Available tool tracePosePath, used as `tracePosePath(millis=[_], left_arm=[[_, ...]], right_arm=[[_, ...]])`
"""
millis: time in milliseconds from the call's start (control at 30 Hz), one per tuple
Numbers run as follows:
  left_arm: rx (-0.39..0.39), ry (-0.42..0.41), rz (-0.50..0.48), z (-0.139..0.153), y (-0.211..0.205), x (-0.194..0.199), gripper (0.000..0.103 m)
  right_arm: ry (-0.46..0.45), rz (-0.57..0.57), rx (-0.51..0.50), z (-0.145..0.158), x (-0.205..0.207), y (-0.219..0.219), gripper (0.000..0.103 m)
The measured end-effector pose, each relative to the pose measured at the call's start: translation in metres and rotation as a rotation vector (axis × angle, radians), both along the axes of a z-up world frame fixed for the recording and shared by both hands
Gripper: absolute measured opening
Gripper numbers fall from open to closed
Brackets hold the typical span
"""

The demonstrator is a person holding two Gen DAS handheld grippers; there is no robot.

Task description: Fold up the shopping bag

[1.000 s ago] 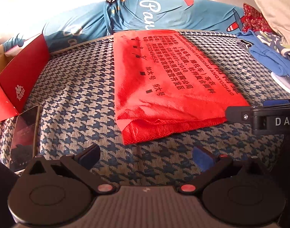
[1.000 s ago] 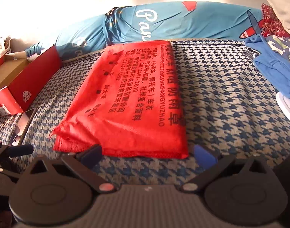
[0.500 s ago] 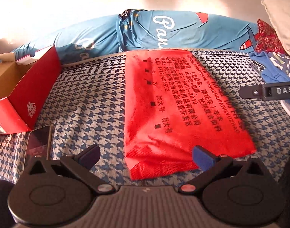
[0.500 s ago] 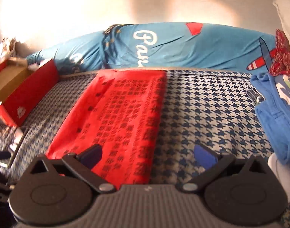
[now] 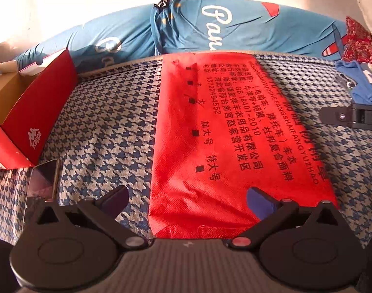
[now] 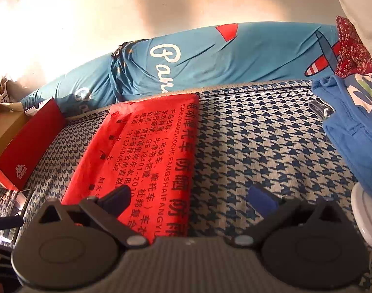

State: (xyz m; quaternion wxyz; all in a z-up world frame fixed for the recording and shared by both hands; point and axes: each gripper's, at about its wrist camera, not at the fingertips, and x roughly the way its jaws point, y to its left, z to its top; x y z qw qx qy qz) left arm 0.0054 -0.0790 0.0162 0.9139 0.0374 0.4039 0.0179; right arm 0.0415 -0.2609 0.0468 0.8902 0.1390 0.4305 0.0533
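Blue-and-white houndstooth bedding (image 5: 107, 131) covers the bed, with a long sky-blue bolster pillow printed with white script (image 5: 210, 31) lying along the pale wall at the far edge. On the bedding lies the flat red non-woven shopping bag with black printed characters (image 5: 225, 141), folded into a long strip that runs from the pillow toward the cameras; its near end is slightly rumpled. To the bag's left stands an open red cardboard shoebox with a white logo (image 5: 37, 112), and a dark glossy phone (image 5: 40, 185) lies just in front of it. Crumpled blue clothing (image 6: 349, 131) sits at the right edge of the bed.

The left hand-held gripper (image 5: 186, 201) hovers over the near end of the bag, fingers spread wide, pinching nothing. The right hand-held gripper (image 6: 188, 200) is likewise spread and empty, straddling the bag's right edge, its left finger over the red fabric and its right finger over bare bedding.
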Motion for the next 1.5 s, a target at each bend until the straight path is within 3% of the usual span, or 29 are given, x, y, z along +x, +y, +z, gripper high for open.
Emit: tracePosePath(millis=[400,667,833,900,1100,1233,1500], left_arm=[[-0.03,0.064,0.022,-0.011,-0.007,0.013,0.103],[-0.093,0.101,0.025,-0.013,-0.014,0.006,0.103],[-0.095,0.12,-0.053,-0.012,-0.035,-0.008,0.103],[-0.093,0.125,-0.097,-0.011,-0.045,-0.017,0.103],[-0.065,0.133,-0.183,-0.005,-0.062,-0.031,0.103],[-0.066,0.117,-0.184,0.002,-0.058,-0.033,0.103],[-0.078,0.091,-0.167,0.009,-0.047,-0.025,0.103]], right_arm=[[0.038,0.078,0.043,-0.006,0.002,0.013,0.103],[0.077,0.095,-0.052,-0.012,0.005,0.025,0.103],[0.068,0.155,-0.057,-0.011,0.001,0.031,0.103],[0.058,0.133,-0.074,-0.01,0.001,0.03,0.103],[0.051,-0.072,-0.126,-0.016,0.01,0.005,0.103],[0.055,-0.103,-0.167,-0.024,0.023,-0.007,0.103],[0.088,-0.061,-0.235,-0.038,0.041,-0.004,0.103]])
